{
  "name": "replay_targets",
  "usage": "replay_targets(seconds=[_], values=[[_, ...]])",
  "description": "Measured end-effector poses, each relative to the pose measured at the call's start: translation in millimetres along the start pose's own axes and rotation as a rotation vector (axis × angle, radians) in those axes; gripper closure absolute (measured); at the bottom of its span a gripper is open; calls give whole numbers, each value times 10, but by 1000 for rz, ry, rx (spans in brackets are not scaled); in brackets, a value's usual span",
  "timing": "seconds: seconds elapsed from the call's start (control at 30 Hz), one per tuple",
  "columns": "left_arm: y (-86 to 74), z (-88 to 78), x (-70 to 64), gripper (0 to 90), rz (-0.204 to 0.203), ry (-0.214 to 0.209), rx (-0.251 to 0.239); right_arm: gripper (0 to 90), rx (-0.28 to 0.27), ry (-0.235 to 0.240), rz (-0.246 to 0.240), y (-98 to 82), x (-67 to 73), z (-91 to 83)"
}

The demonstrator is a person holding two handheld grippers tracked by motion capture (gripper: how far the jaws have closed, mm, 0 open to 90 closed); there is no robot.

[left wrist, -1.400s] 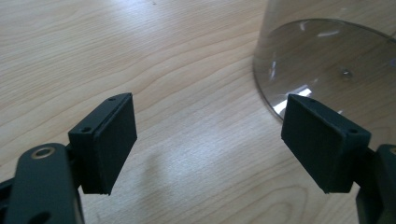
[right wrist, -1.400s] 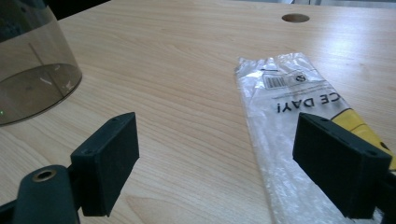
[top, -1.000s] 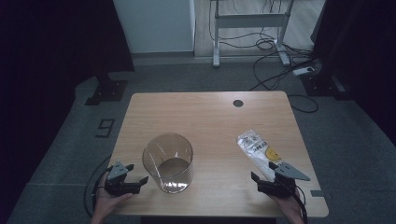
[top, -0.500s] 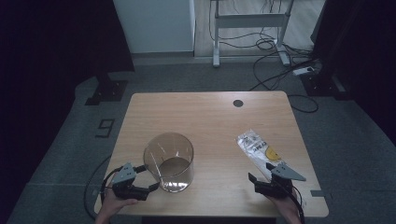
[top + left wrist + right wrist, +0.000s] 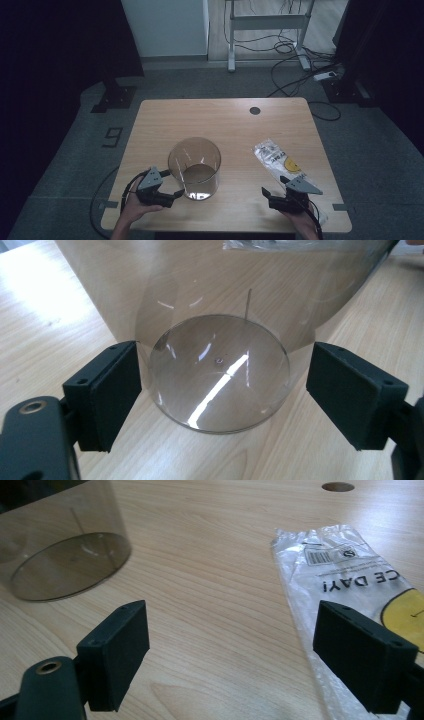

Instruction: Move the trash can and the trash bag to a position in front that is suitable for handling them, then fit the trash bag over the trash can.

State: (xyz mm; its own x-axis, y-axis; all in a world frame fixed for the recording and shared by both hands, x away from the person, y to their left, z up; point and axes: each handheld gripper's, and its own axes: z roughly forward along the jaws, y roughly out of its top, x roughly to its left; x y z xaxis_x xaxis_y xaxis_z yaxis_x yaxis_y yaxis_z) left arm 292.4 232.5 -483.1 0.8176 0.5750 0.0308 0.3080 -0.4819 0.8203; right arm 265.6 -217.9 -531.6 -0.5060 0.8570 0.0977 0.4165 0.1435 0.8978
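Note:
A clear, smoky plastic cylinder (image 5: 195, 165) stands upright, open end up, near the table's front middle. My left gripper (image 5: 171, 184) lies just left of it, open. In the left gripper view its jaws (image 5: 222, 390) straddle the cylinder's round base (image 5: 220, 372) without clamping it. A clear plastic bag (image 5: 277, 162) with a yellow print lies flat at the right. My right gripper (image 5: 274, 186) rests open by the bag's near end. In the right gripper view (image 5: 230, 645) its right jaw hangs over the edge of the bag (image 5: 345, 575) and bare wood lies between the jaws.
The wooden table (image 5: 220, 120) has a small round hole (image 5: 255, 110) at the back right. Its front edge runs just under both hands. Cables and a desk frame (image 5: 270, 20) are on the floor behind.
My left gripper has moved right up to the cylinder, so its jaws now flank the base. The right gripper has barely shifted.

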Motion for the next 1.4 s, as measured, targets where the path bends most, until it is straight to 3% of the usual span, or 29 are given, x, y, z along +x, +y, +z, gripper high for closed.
replay_targets(seconds=[0.47,0.7,0.8,0.93,1.13,1.3,1.4], values=[[340,453,-88,146,16,-35,-1,150,-3,15,-7,1,29,-15],[402,595,-181,151,30,-36,-3,150,-4,10,-8,-5,23,-38],[363,566,-176,152,25,-13,-1,150,-9,4,-10,6,17,-63],[284,492,-107,162,-18,26,7,150,-19,-9,-6,26,-29,-115],[216,362,-53,162,-22,51,-4,151,-35,-42,-5,67,-118,-243],[124,297,6,162,-41,76,8,152,-37,-83,2,75,-254,-372],[39,225,45,162,-51,104,19,151,-6,-95,-1,65,-362,-404]])
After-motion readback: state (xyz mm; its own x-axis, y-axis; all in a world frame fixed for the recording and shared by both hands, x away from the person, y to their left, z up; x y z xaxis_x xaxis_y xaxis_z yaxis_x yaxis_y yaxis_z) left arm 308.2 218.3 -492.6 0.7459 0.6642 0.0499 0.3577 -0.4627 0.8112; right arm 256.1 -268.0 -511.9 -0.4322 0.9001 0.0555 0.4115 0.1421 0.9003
